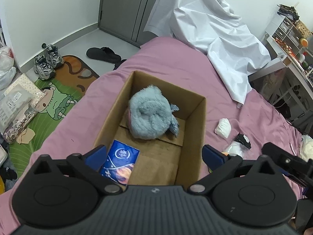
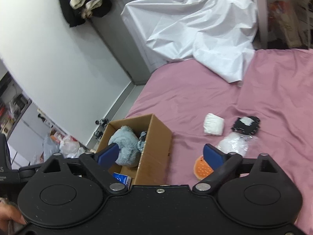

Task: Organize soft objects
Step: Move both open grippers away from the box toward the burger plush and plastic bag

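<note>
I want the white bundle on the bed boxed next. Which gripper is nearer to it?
Right. The right gripper hangs open beside the box on the bundle's side; the left gripper is open over the cardboard box, across its wall from the white bundle.

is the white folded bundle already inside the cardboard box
No, the white folded bundle lies on the pink bedsheet, outside the cardboard box.

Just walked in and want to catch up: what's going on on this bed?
Soft things are being gathered into a cardboard box on the pink bed. A blue plush toy and a blue packet are already inside. Both grippers, left and right, are open and empty. A white bundle and an orange item lie outside.
</note>
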`<state>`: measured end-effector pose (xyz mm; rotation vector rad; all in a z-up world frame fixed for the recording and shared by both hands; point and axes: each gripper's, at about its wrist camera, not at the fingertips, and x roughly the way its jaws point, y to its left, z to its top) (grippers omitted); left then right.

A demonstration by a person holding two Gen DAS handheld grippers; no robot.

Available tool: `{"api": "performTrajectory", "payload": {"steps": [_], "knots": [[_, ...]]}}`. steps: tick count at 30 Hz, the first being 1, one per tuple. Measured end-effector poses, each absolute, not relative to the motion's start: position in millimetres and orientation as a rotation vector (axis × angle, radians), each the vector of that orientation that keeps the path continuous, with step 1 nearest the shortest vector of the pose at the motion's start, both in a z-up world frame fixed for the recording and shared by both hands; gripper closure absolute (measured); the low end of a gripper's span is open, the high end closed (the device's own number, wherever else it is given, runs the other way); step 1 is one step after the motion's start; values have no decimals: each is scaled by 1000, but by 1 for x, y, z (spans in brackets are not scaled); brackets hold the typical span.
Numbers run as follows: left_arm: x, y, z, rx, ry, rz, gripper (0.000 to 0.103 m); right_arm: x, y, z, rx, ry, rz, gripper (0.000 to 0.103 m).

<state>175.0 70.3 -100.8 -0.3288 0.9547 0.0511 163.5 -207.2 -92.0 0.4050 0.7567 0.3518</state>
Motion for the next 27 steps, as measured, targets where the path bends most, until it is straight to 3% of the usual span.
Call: {"api": "performTrajectory", "payload": {"steps": [27], "knots": [[155,-13,-94,-191,924,-81,0,100,-288,-97,437,697,244,6]]}}
